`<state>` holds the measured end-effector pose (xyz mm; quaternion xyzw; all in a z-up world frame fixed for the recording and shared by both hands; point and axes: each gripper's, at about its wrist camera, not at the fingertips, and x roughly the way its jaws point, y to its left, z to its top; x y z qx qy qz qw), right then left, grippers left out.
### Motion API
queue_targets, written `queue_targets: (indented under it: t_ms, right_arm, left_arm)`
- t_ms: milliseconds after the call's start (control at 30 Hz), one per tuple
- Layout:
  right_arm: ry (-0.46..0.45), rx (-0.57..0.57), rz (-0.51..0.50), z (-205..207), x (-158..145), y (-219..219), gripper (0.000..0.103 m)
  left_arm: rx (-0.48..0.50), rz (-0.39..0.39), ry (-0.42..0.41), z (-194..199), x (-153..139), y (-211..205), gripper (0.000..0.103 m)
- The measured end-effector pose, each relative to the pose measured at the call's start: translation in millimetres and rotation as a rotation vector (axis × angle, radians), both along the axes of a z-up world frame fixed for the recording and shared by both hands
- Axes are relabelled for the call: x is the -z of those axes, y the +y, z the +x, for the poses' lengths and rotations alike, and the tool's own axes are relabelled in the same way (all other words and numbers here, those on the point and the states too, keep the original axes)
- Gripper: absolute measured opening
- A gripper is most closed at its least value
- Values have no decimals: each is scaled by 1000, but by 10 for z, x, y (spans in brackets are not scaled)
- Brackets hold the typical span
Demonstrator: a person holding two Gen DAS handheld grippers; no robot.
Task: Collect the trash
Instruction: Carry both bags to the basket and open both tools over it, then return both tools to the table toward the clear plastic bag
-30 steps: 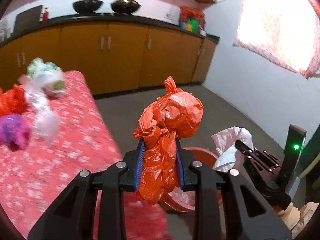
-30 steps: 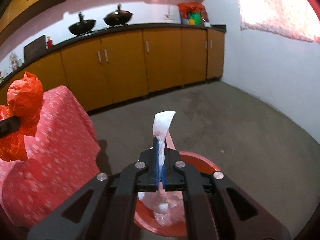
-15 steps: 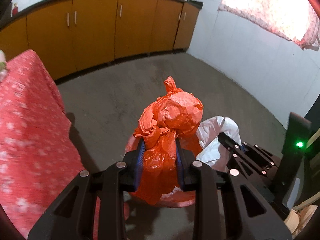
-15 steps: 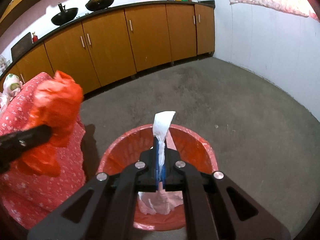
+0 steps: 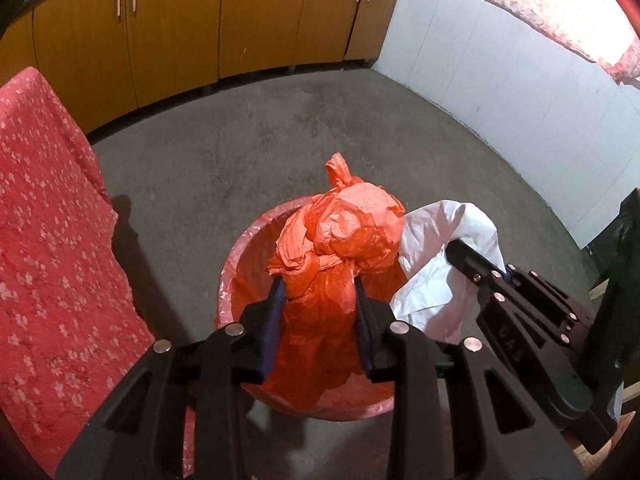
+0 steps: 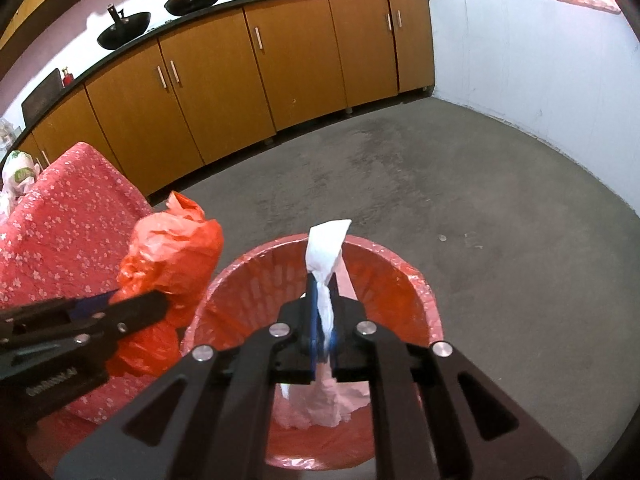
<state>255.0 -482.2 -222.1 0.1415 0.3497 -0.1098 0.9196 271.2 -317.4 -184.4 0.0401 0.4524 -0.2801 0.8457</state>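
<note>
A knotted orange plastic bag [image 5: 344,232] sits between the pads of my left gripper [image 5: 319,308], whose jaws are opening but still touch the bag. It hangs over the near left rim of a red-lined bin [image 5: 236,256]. In the right wrist view the same orange bag [image 6: 172,248] shows left of the bin [image 6: 392,264]. My right gripper [image 6: 322,312] is over the bin mouth. Its jaws are opening, and a twisted strand of a white plastic bag [image 6: 326,244] is still pinched between them. The bag's bulk hangs inside the bin. The white bag [image 5: 440,248] also appears in the left wrist view.
A table under a red floral cloth [image 5: 48,240] stands directly left of the bin, with a pale bag [image 6: 18,172] on its far end. Orange cabinets [image 6: 280,60] line the back wall. A white wall closes the right side, and grey floor lies between.
Both grippers have sunk and tilted down, from beside the table to over the bin. The orange bag came right, up to the rim. Both pairs of jaws have parted slightly.
</note>
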Motion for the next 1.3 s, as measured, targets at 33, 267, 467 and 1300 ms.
queue_targets:
  t_ms: [33, 267, 467, 1300]
  right_arm:
    - [0, 0, 3, -1, 4, -3, 14]
    - [-4, 4, 4, -27, -25, 5, 27]
    - [-14, 25, -10, -129, -122, -23, 27]
    - [-185, -260, -32, 253, -1492, 1260, 27]
  left_arm:
    - [-2, 1, 3, 6, 10, -21, 34]
    - [3, -1, 5, 25, 0, -52, 40]
    - [-4, -18, 12, 70, 14, -34, 44]
    - [-351, -125, -198, -289, -1306, 2111, 49]
